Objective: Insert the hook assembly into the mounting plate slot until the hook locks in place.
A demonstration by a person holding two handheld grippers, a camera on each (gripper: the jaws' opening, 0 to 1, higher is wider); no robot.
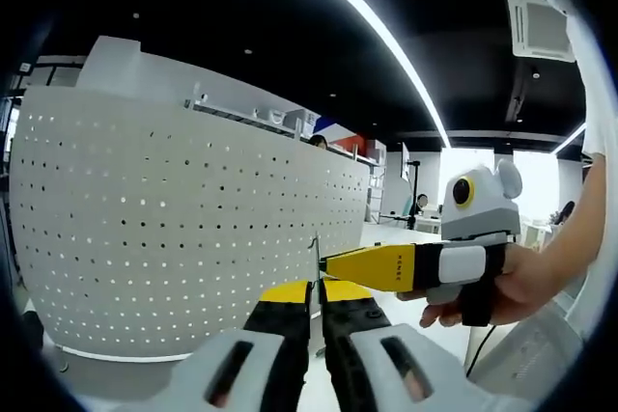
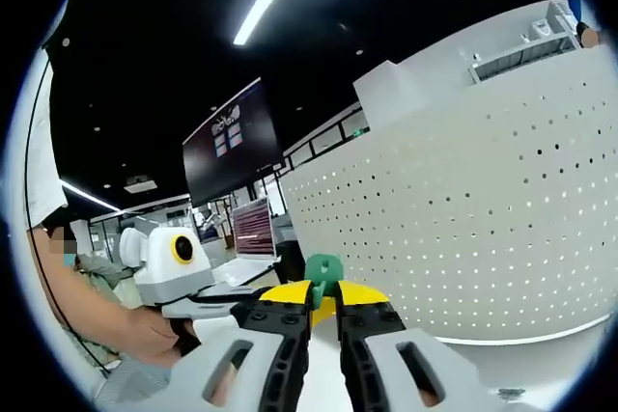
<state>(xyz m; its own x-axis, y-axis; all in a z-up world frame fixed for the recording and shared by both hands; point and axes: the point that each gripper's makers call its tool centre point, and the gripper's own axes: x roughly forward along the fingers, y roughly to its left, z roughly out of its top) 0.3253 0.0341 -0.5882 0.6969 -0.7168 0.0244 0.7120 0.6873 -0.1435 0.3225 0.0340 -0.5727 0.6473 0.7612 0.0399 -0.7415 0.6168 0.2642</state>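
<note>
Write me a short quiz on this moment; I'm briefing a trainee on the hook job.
1. True or false: the left gripper's fingers stand wide open.
2. The plastic part at the right gripper's fingertips is: A red, B green, C blue.
3. In the left gripper view, what carries the right gripper in front of the white perforated panel?

Key
1. False: they are nearly together, on a thin metal piece.
2. B.
3. A person's hand.
</note>
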